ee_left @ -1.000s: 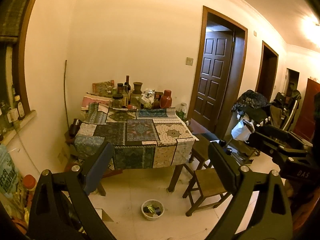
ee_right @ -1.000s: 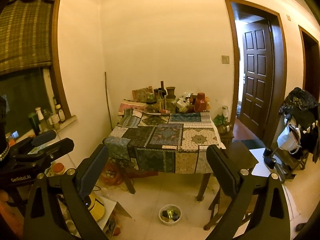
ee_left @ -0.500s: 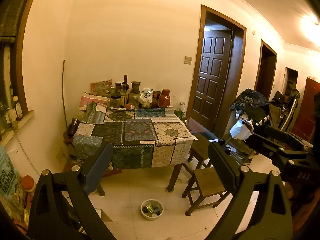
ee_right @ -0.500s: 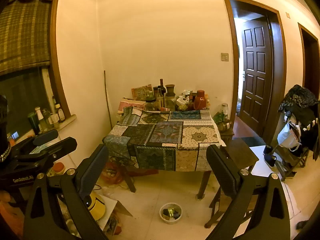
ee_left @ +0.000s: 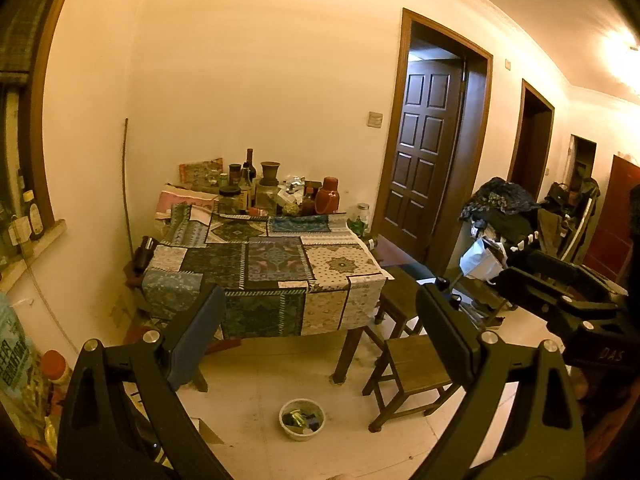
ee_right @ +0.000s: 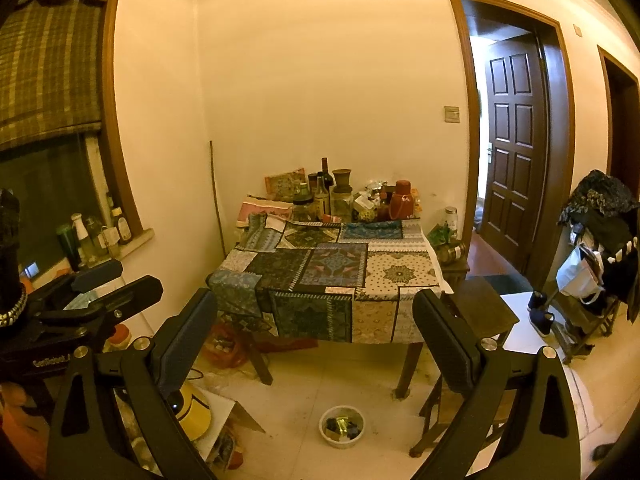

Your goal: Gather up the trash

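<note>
A small white bowl (ee_left: 302, 424) holding dark and yellow scraps sits on the tiled floor in front of the table; it also shows in the right wrist view (ee_right: 342, 426). My left gripper (ee_left: 320, 320) is open and empty, held high and well back from the table. My right gripper (ee_right: 314, 320) is open and empty at a similar distance. Each gripper's body shows at the edge of the other's view. The table (ee_left: 264, 264) has a patchwork cloth; its front part is bare cloth. No loose trash shows on it from here.
Bottles, jars and a red thermos (ee_left: 328, 201) crowd the table's far end. Wooden stools (ee_left: 416, 364) stand right of the table. A cluttered rack (ee_left: 500, 216) and dark doors are to the right. Boxes and a yellow object (ee_right: 192, 410) lie at lower left.
Both grippers have drifted slightly; the table and bowl shift a little in each view. Both stay open and empty.
</note>
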Available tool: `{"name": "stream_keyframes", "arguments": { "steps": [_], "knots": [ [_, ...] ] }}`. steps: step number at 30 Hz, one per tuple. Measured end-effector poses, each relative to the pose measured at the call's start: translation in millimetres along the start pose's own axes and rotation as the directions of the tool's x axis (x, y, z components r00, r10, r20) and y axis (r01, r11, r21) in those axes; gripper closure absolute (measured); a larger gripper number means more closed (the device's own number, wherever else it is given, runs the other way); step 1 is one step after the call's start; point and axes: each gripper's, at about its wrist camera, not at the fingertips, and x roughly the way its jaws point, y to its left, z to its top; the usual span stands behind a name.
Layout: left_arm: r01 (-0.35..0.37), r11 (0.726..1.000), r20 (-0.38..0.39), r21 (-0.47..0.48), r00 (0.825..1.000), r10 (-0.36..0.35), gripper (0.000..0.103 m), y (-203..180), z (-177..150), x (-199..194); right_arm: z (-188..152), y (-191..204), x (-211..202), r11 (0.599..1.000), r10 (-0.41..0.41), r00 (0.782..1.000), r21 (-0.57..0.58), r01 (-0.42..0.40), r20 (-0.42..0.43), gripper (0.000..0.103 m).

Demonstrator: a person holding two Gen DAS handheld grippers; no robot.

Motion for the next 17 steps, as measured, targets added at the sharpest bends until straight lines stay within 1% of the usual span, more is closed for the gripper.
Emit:
{"name": "stream_keyframes", "arguments": {
  "steps": [9, 17],
  "knots": [
    [0.004, 1.000, 0.002, -0.003, 1.000, -0.004, 0.007, 0, 1, 7, 0, -1, 1, 1.000, 0.005, 1.000, 0.003, -0.005, -0.005, 0.006],
    [-0.006, 1.000, -0.012, 0.007, 1.000, 0.006, 0.007, -6, 4, 21, 4, -13, 14, 1.000, 0.018, 1.000, 0.012, -0.018, -0.020, 0.006]
  ]
}}
